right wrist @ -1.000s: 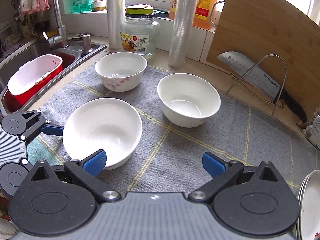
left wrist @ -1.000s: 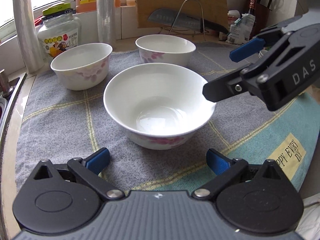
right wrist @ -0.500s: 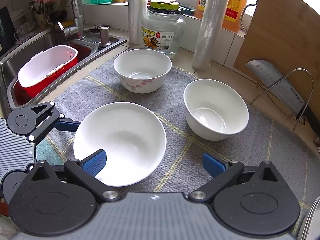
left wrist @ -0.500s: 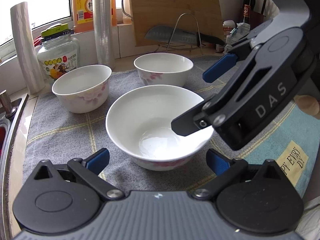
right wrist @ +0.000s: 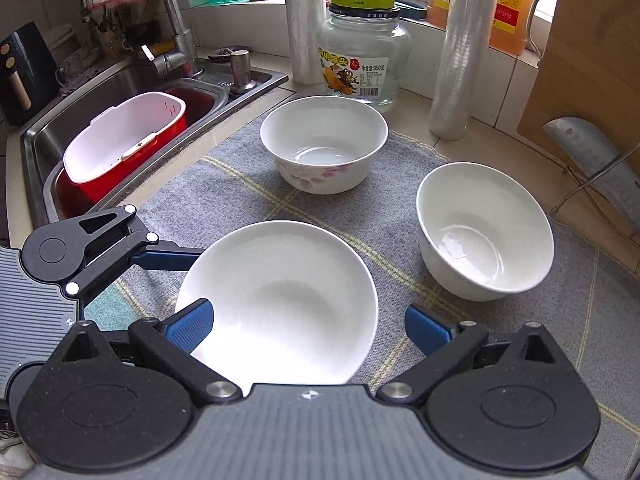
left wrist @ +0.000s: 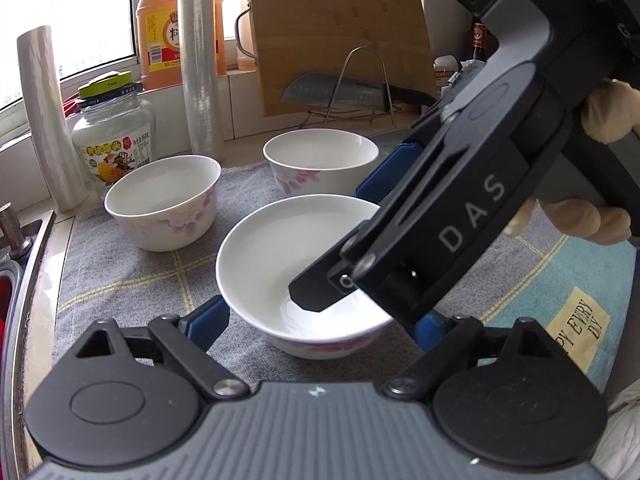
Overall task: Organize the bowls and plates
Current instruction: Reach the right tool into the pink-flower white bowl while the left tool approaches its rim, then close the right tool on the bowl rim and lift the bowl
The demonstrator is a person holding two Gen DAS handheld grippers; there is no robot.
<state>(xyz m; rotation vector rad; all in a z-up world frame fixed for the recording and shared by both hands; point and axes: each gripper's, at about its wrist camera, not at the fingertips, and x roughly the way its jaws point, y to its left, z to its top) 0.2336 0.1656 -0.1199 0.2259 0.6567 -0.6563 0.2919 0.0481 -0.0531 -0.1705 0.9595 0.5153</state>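
My right gripper (right wrist: 308, 330) is spread wide over the nearest bowl (right wrist: 280, 300). One blue finger pad (right wrist: 190, 326) sits over the bowl's near-left rim, inside the bowl, and the other hangs off to the right, outside the rim and apart from it. In the left wrist view the same gripper (left wrist: 440, 236) comes in from the right and its dark fingertip reaches down into the bowl (left wrist: 276, 256); I cannot tell whether it touches the white inside.

My left gripper (left wrist: 320, 326) is open wide too, with the bowl sitting between its blue pads. The left pad (left wrist: 208, 322) is just beside the bowl's outer wall; the right one is mostly hidden behind my other tool. From the right wrist view, one finger of the left gripper (right wrist: 160, 258) reaches to the bowl's far-left rim; contact is not clear.

The bowl stands upright on the grey checked cloth (right wrist: 224, 200). Two more bowls stand upright beyond it, well apart from each other: the floral bowl (right wrist: 324, 148) near the glass jar (right wrist: 364, 52), and the plain white bowl (right wrist: 484, 232) to its right, towards the knife on the wire rack (left wrist: 340, 92).

The sink (right wrist: 132, 92) lies left of the cloth, with a red and white basin (right wrist: 120, 144) in it.
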